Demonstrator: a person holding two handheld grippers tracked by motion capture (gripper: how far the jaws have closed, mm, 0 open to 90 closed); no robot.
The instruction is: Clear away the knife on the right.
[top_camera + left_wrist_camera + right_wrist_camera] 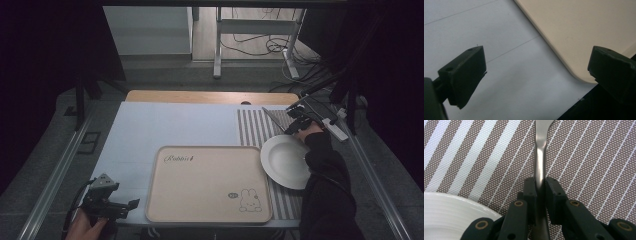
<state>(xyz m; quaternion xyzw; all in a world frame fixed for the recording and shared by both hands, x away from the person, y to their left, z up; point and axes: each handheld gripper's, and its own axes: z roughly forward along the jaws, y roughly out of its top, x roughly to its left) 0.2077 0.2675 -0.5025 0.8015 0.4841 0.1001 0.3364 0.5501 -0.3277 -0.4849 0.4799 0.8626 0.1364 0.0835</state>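
Cutlery first — the right gripper (541, 185) is clenched on the neck of a metal utensil (540, 152), likely a spoon or fork, lying on the striped placemat (589, 157) just beside the white plate (446, 210), apparently to lift it. Left gripper (536, 67) idles released near the beige tray (574, 30). One utensil, one plate, one tray, one placemat.
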